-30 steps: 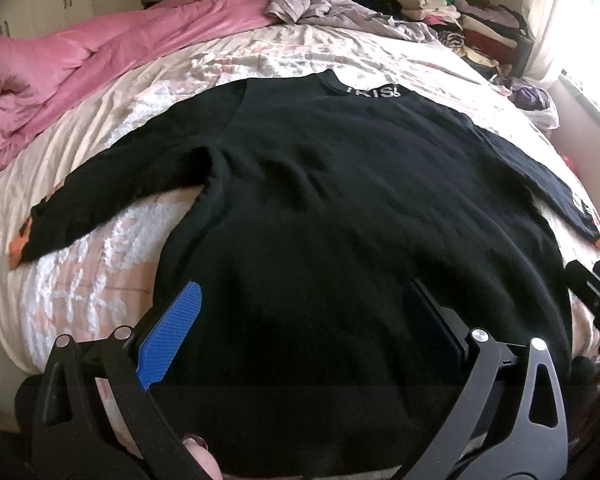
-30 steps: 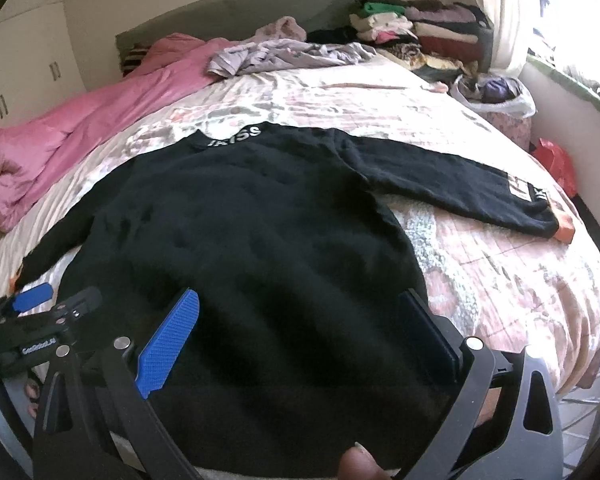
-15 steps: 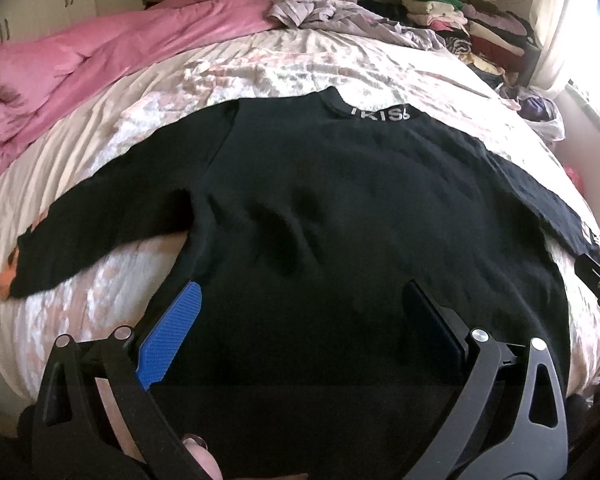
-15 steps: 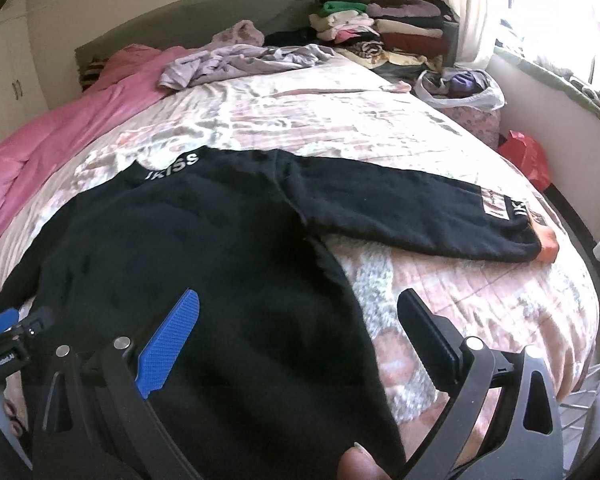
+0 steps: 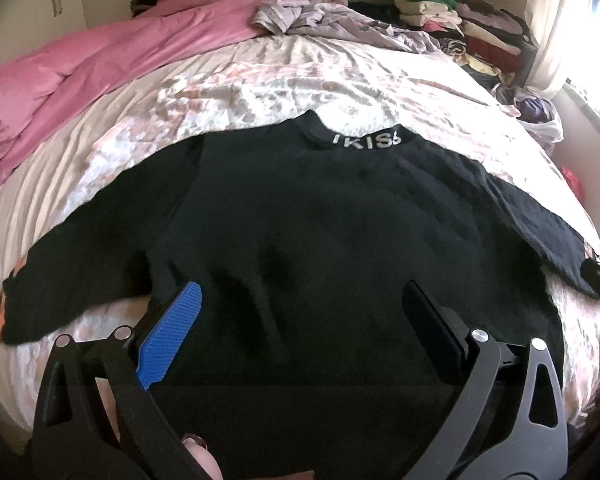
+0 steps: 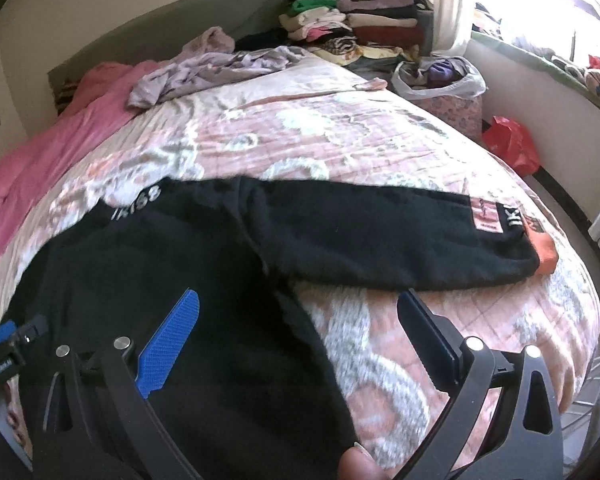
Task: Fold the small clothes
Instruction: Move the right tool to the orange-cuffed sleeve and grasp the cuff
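A black sweater [image 5: 320, 240] with white lettering on the collar [image 5: 366, 140] lies flat on the bed, both sleeves spread out. Its left sleeve [image 5: 80, 264] ends in an orange cuff. My left gripper [image 5: 300, 312] is open and empty above the lower left part of the body. In the right wrist view the sweater [image 6: 180, 280] fills the lower left and its right sleeve [image 6: 380, 240] runs to an orange cuff [image 6: 546, 254]. My right gripper [image 6: 300, 320] is open and empty above the body's right edge, just below that sleeve.
The bed has a pink-and-white floral cover [image 6: 340, 136]. A pink duvet [image 5: 100, 64] lies at the far left, a lilac garment [image 5: 320, 20] at the head. Stacked folded clothes [image 6: 356, 24] stand at the far right. A white bag [image 6: 440, 76] and red bag [image 6: 510, 144] sit beside the bed.
My right gripper has swung right, from over the sweater's middle to its right edge and sleeve. My left gripper has risen slightly and pulled back. Both stay open.
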Motion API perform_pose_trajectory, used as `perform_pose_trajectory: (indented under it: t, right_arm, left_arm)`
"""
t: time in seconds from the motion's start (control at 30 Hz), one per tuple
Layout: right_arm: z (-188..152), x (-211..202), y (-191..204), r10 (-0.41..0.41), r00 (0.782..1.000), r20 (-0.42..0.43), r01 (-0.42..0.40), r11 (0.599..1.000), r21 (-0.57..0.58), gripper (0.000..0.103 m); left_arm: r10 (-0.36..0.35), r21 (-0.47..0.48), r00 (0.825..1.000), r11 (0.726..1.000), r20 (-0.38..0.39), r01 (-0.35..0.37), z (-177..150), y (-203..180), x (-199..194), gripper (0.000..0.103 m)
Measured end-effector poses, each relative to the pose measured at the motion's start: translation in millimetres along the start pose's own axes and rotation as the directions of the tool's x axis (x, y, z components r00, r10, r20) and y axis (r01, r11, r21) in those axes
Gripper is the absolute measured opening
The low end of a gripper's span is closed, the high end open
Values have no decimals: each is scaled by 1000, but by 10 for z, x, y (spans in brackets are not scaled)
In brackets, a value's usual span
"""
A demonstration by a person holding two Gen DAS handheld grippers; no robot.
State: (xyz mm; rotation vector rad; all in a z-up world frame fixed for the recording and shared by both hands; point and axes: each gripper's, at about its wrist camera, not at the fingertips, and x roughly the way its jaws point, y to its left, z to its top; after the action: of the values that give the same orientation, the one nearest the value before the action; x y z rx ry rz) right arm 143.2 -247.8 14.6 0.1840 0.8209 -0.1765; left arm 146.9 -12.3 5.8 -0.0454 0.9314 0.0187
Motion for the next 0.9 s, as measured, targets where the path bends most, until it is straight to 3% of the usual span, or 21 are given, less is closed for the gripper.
perform_pose_trajectory:
  t: [0.27,0.53,0.9]
  right_arm:
    - [266,160,-293,-49,999,16,46,992,121,99]
    - [290,332,-772,-84,996,-10,84,965,250,99]
    - [138,447,-1556,-168,984,-61,177,867,466,99]
  left_arm:
    - [-11,38,1000,999,-1,11,255,-215,181,95]
    - [-51,63,998,997,-30,53,440,-395,409,95]
    - [-93,69,994,993,-53,97,484,-473,722,95]
